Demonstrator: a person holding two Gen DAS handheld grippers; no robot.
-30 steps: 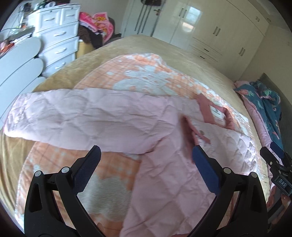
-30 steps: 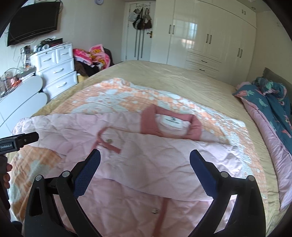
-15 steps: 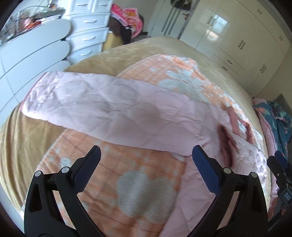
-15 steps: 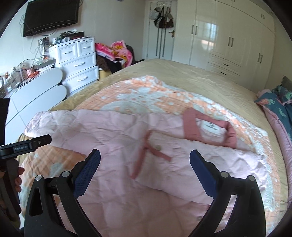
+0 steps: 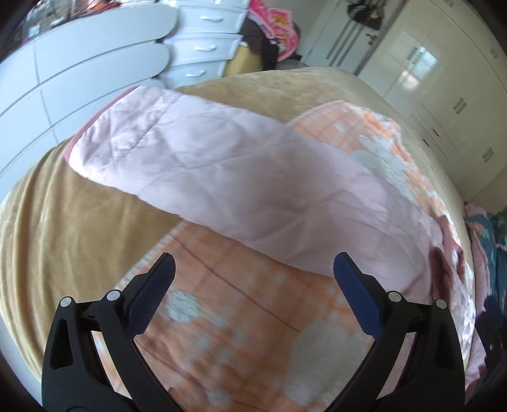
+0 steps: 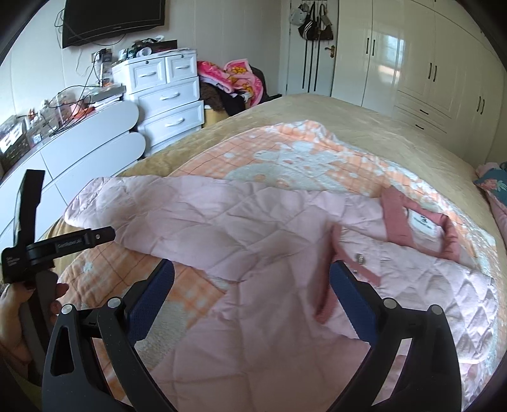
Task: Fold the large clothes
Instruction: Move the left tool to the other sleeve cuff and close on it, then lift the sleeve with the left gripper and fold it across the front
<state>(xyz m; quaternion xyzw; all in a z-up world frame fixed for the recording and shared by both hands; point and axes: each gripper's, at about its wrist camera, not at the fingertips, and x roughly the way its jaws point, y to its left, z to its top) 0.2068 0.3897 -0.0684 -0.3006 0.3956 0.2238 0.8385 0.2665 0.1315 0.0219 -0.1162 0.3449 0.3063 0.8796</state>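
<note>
A pale pink quilted jacket (image 6: 259, 228) lies spread on an orange-and-white patterned blanket (image 6: 285, 158), which covers part of a bed with a tan bedspread (image 6: 364, 126). The jacket's darker pink collar (image 6: 421, 222), with a white label inside it, sits toward the right of the right wrist view, and 1 snap button (image 6: 360, 258) shows on the front placket just below it. 1 sleeve (image 5: 196, 164) stretches out to the left, its cuff end reaching off the blanket onto the bare bedspread near the bed's left edge.

The left gripper (image 5: 253, 272) hangs above the blanket just below the sleeve's lower edge, its blue-padded fingers spread wide apart and clasping nothing. The right gripper (image 6: 252, 279) hovers over the jacket's body, fingers likewise wide apart and empty; its right pad is close to the pink placket. In the right wrist view the person's left hand (image 6: 19, 313) grips the handle of the left tool at the far left.

Beyond the bed stand a white chest of drawers (image 6: 168, 98), a pile of pink and dark clothes (image 6: 234, 85) beside it, white wardrobes (image 6: 427, 63) and a wall-mounted television (image 6: 114, 19). A dark floral quilt (image 5: 488, 241) lies at the bed's right edge.
</note>
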